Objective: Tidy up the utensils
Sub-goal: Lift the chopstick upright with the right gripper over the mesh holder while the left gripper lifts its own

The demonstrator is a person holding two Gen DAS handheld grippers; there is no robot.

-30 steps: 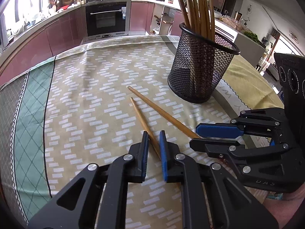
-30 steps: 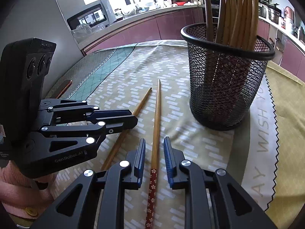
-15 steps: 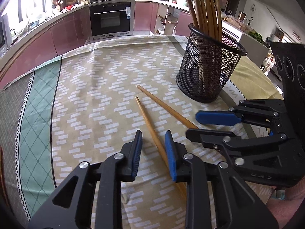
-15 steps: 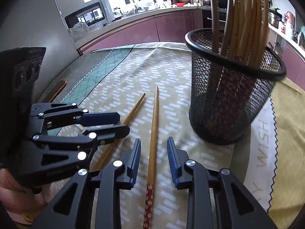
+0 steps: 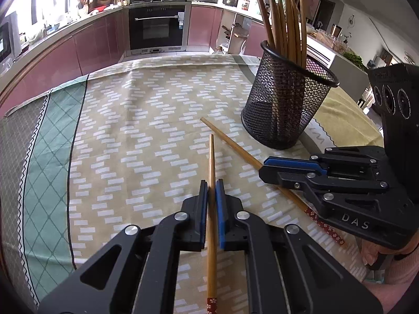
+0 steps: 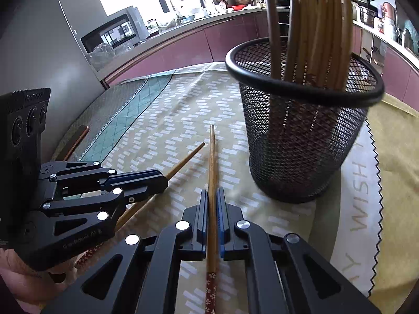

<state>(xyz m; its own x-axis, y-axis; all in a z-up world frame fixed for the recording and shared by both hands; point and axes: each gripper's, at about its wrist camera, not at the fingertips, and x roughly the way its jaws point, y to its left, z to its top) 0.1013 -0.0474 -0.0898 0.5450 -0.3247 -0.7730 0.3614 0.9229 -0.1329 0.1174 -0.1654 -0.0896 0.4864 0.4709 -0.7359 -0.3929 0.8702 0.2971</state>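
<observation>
Two chopsticks (image 5: 211, 172) (image 6: 212, 172), thin, stiff, light, slippery. Pinched near painted ends by left gripper (image 5: 211, 191) and right gripper (image 6: 212, 198), mid-tabletop beside mesh cup (image 5: 285, 104).

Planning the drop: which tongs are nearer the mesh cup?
Right. The right tongs sit just beside the mesh cup; the left tongs are farther, on the right tongs' far side.
</observation>
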